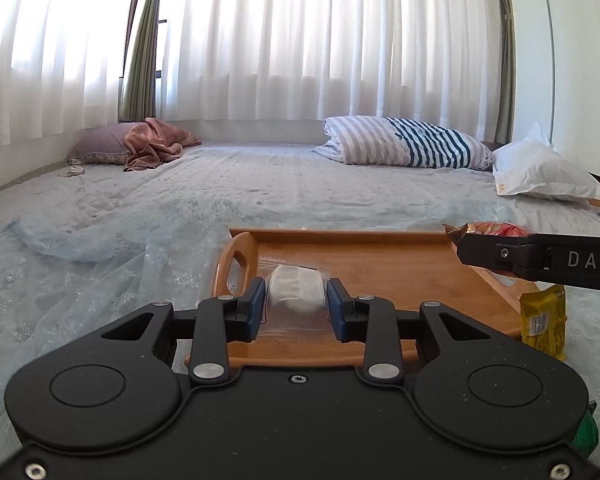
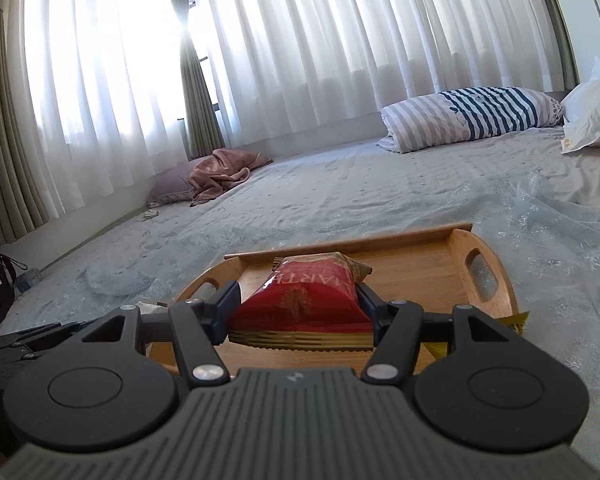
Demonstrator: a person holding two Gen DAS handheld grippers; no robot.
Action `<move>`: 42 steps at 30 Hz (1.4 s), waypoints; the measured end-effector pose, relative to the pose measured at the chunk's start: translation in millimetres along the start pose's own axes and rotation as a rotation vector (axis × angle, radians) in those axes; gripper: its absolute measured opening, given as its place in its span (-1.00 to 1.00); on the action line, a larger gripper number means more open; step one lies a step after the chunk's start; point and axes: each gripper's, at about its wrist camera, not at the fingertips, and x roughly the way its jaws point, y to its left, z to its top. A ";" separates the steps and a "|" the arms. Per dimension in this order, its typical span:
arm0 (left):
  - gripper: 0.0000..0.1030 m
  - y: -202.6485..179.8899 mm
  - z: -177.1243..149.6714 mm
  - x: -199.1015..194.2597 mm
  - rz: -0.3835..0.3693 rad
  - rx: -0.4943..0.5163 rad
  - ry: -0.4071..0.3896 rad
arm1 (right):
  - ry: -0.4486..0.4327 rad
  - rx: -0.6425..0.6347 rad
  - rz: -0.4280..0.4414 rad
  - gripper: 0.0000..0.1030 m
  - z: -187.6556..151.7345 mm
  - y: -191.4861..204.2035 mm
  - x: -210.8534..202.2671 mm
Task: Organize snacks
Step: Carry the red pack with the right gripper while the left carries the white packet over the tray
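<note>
Hard to read: contents of the clear packet, white and folded, pinched between the nearly closed left gripper over the tray. Half-hidden behind the right gripper: red pack, clamped mid-width above the tray. Cut off at the tray's corner: yellow pack. Underneath, pale blue bedspread; beyond, pillows and white curtains.

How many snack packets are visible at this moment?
3. A clear plastic packet with white contents in the left tool over the wooden tray; a red foil packet in the right tool; a yellow packet beside the tray. Others may be hidden.
</note>
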 end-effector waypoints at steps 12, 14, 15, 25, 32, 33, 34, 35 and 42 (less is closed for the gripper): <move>-0.39 16.8 20.7 30.3 0.014 0.000 -0.028 | 0.021 0.014 0.055 0.24 18.7 2.2 39.6; -0.39 17.4 23.5 35.7 0.017 0.010 -0.032 | 0.024 0.014 0.057 0.24 21.4 1.7 45.6; -0.39 17.6 25.1 38.5 0.018 0.014 -0.032 | 0.024 0.012 0.058 0.24 23.1 1.3 48.8; -0.38 18.3 37.3 73.5 -0.010 0.005 -0.018 | 0.061 0.015 0.049 0.24 31.3 -2.7 84.7; -0.38 24.1 57.5 135.1 -0.062 0.001 0.089 | 0.100 -0.004 0.013 0.24 37.9 -7.3 118.8; -0.38 26.5 60.1 145.7 -0.070 -0.010 0.110 | 0.103 0.002 0.009 0.24 38.4 -9.5 122.3; -0.38 28.1 61.9 155.2 -0.073 -0.018 0.130 | 0.104 0.007 0.006 0.24 38.5 -12.1 124.9; -0.38 30.9 63.0 166.0 -0.073 -0.031 0.155 | 0.102 0.012 0.002 0.24 38.1 -15.3 127.0; -0.39 33.9 64.3 233.7 -0.033 -0.034 0.271 | 0.124 0.067 -0.014 0.24 29.6 -35.7 130.9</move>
